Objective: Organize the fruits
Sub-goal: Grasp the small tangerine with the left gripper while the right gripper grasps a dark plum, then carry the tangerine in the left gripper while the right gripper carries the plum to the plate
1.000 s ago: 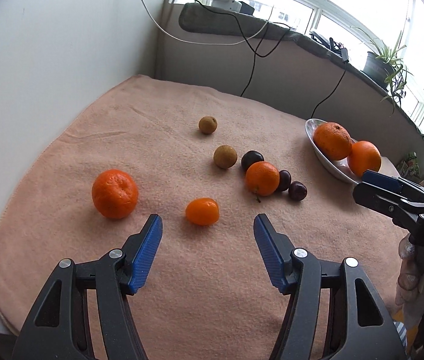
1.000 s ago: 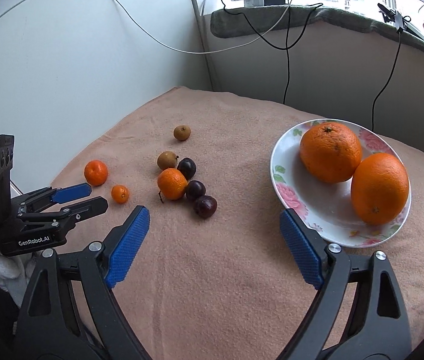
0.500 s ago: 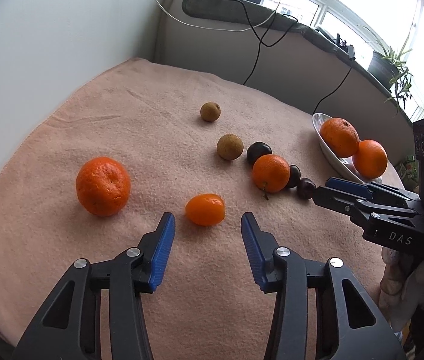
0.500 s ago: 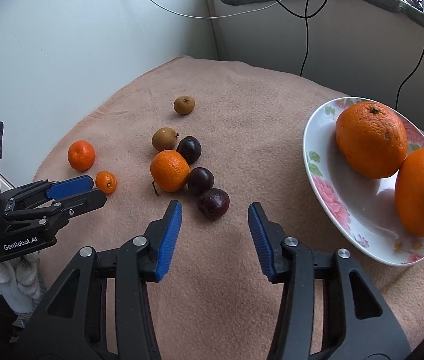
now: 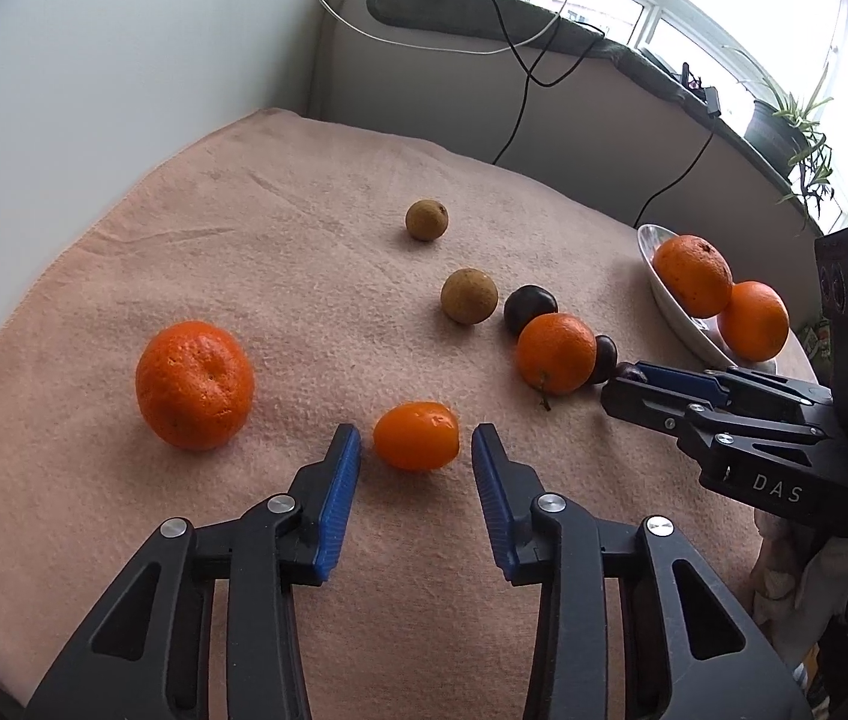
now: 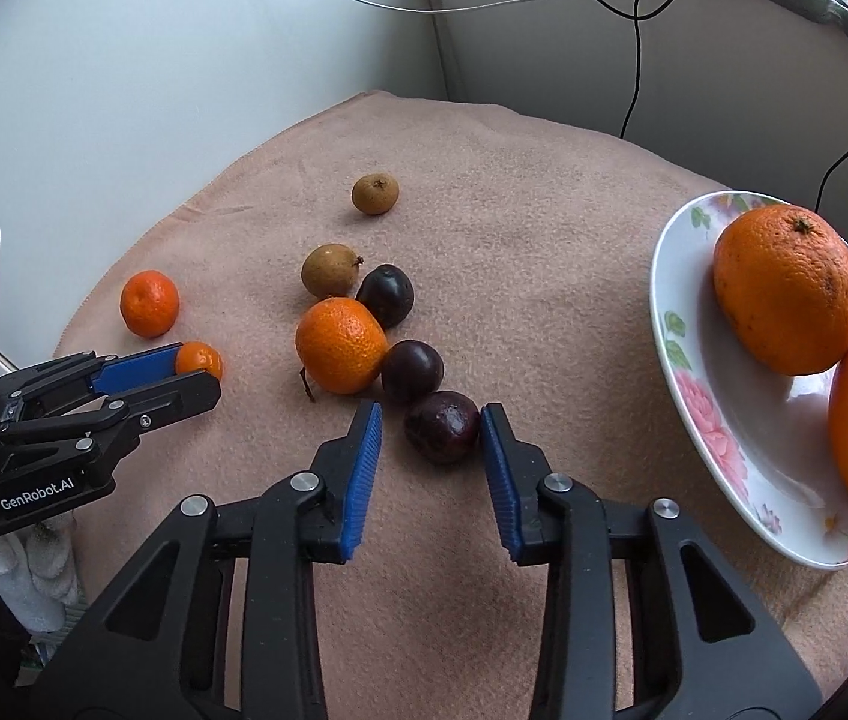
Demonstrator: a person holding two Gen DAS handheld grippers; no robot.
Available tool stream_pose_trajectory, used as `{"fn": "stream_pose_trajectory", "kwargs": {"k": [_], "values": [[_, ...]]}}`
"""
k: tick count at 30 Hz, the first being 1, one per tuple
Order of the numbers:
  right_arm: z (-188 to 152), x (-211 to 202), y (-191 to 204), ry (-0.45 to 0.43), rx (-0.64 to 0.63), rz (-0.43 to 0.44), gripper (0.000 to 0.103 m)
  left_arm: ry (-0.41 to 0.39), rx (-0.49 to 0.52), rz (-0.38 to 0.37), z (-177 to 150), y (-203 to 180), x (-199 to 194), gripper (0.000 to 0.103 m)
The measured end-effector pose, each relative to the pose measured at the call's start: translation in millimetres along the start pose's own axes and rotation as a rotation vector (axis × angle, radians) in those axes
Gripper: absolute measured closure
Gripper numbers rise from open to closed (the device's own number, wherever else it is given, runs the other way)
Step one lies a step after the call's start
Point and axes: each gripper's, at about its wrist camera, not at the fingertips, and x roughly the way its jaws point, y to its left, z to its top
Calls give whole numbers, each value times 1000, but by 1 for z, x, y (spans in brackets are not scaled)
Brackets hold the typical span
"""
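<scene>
The left gripper (image 5: 416,456) has just been closing around the small orange fruit (image 5: 416,435), pads not yet touching; the right gripper (image 6: 431,435) likewise brackets the nearest dark plum (image 6: 442,427), gaps remaining, both fruits on the cloth (image 5: 303,276)

Soft cloth, glazed plate

The peach cloth (image 6: 544,228) looked fuzzy and matt; the flowered plate (image 6: 718,450) was glossy; the plum (image 6: 442,435) shone, the mandarin (image 5: 194,385) was pebbled.
</scene>
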Motion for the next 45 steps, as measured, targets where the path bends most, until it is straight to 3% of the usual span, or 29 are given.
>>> {"fn": "stream_pose_trajectory", "kwargs": {"k": [4, 21, 38, 45], "values": [[1, 2, -1, 2, 2, -7, 73, 0, 5, 6, 0, 0, 0, 75], [-8, -29, -9, -73, 47, -3, 76, -28, 13, -13, 1, -11, -13, 76], [-28, -99, -36, -214, 136, -96, 76, -51, 82, -105, 16, -66, -9, 76], [-32, -111, -59, -235, 182, -139, 76, -59, 121, -158, 26, -94, -1, 76]]}}
